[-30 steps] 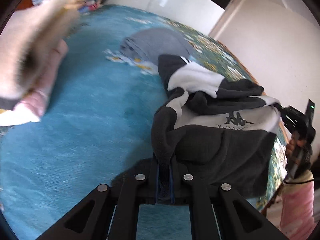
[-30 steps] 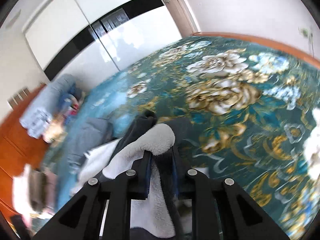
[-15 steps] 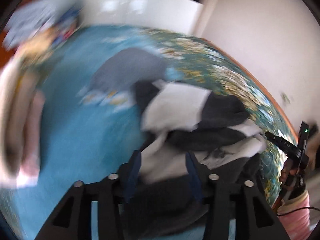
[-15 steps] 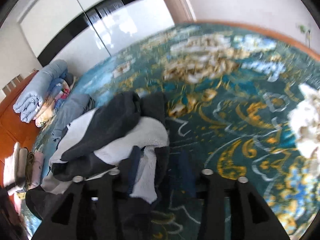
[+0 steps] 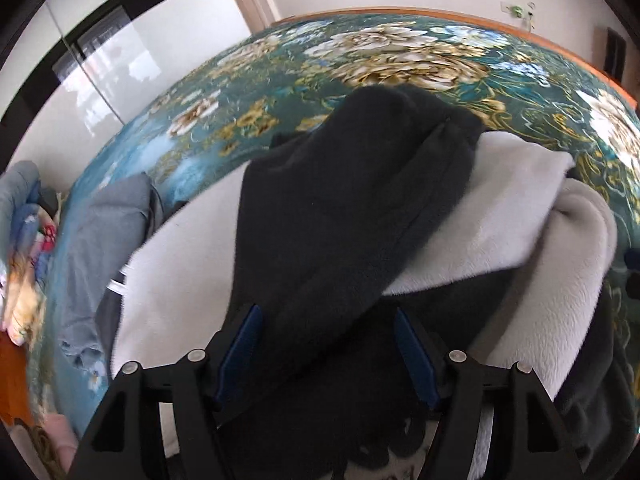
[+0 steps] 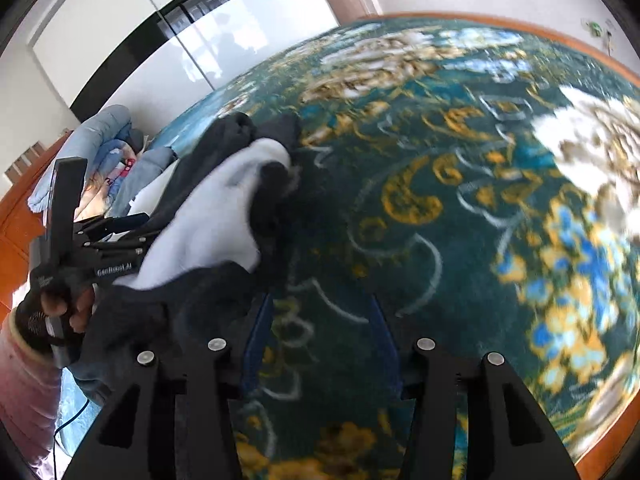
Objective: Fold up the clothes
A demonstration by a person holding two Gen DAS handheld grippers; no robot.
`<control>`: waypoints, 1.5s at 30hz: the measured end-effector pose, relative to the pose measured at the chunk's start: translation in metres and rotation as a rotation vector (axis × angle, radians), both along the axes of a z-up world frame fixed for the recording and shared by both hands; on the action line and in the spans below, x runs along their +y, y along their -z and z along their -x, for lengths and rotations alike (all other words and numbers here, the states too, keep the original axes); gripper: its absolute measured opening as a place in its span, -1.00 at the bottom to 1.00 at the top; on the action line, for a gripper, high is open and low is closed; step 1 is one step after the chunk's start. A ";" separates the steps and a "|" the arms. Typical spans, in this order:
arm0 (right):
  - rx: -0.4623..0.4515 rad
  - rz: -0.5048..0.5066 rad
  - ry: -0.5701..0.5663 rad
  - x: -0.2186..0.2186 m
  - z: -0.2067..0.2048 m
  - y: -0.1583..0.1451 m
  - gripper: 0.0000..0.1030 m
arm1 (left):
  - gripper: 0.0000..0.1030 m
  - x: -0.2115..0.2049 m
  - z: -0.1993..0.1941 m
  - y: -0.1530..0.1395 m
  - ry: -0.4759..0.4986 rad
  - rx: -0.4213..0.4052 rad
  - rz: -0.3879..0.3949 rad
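A black and white fleece garment [image 5: 344, 216] lies bunched on the floral teal bedspread [image 5: 400, 56]. My left gripper [image 5: 326, 350] is open, its blue-padded jaws spread wide right over the dark fleece, gripping nothing. My right gripper [image 6: 320, 332] is open and empty above the bare bedspread [image 6: 460, 184], with the same garment [image 6: 224, 216] to its left. The left gripper's body and the hand holding it show at the left edge of the right wrist view [image 6: 68, 240].
A folded grey garment [image 5: 108, 232] lies on the bed beyond the fleece. Rolled blue bedding and folded clothes [image 6: 100, 160] are stacked at the bed's far left end. A mirrored wardrobe [image 6: 224, 28] stands behind. A wooden bed edge [image 6: 520, 26] runs along the right.
Both grippers have let go of the fleece and opened. The garment has dropped onto the bed. The right gripper has swung right, off the garment; the left has turned over it.
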State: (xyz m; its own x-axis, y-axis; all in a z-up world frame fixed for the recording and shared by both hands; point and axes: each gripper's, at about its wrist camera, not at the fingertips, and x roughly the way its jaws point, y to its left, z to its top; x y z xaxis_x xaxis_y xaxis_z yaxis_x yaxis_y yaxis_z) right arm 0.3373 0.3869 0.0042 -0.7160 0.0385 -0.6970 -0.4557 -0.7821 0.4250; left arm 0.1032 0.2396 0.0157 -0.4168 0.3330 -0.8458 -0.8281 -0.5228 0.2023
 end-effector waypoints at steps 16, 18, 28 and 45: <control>-0.032 -0.004 -0.042 -0.021 -0.015 -0.004 -0.01 | -0.82 -0.171 0.038 -0.122 -0.494 0.382 -0.208; 0.004 -0.031 -0.082 -0.032 -0.003 -0.016 -0.01 | -0.82 -0.211 0.038 -0.131 -0.614 0.499 -0.181; 0.016 -0.218 -0.541 -0.172 0.144 -0.038 0.31 | -0.82 -0.304 0.047 -0.039 -0.840 0.213 -0.156; -0.078 0.070 -0.419 -0.169 0.216 -0.003 -0.81 | -0.76 -0.320 0.040 0.004 -0.855 0.080 -0.197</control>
State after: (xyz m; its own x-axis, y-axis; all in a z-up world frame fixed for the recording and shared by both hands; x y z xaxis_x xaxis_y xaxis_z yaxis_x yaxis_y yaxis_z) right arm 0.1217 0.2175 0.0070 -0.6044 -0.2942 -0.7404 -0.1377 -0.8768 0.4608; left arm 0.0628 -0.0809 0.0115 -0.6458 0.0165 -0.7634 -0.1245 -0.9887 0.0840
